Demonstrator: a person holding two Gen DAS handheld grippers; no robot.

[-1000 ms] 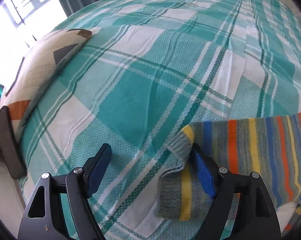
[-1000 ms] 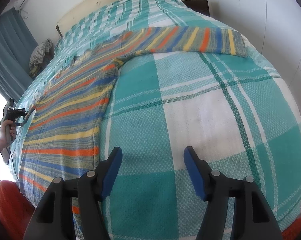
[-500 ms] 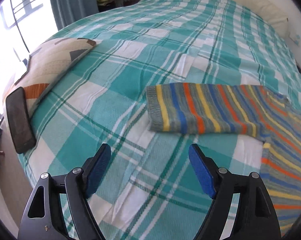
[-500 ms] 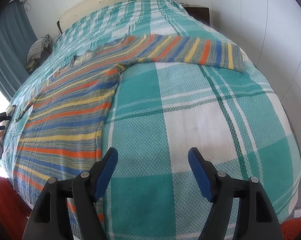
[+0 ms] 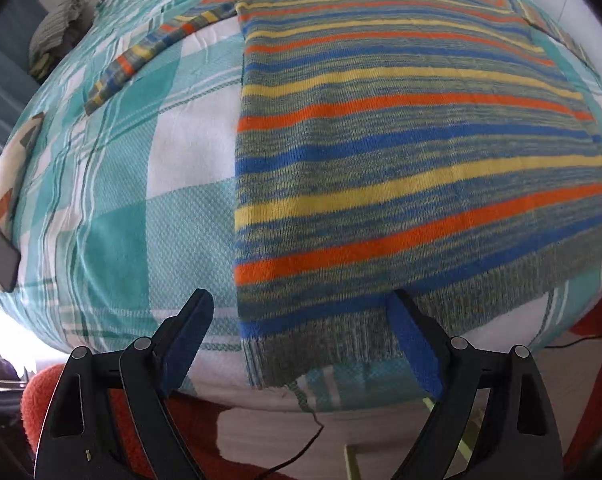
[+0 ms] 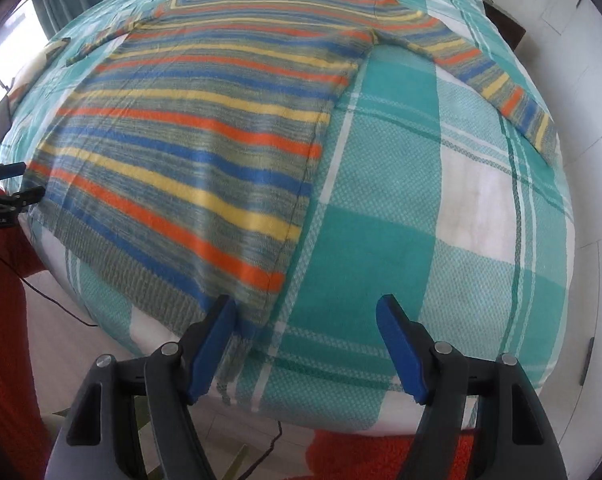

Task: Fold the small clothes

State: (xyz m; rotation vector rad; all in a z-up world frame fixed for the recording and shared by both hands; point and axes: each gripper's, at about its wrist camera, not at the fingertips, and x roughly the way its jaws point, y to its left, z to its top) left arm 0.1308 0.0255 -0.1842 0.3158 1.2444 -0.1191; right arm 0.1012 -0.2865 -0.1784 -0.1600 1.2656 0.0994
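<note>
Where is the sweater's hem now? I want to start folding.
The hem lies at the bed's near edge, between the open left claw's fingers.

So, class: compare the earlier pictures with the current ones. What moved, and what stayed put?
Both grippers moved to the sweater's bottom hem: the left gripper came away from the left sleeve cuff to the hem's left corner, the right gripper to its right corner. Both stayed open, gripping nothing. The sweater still lies flat on the plaid bedspread.
</note>
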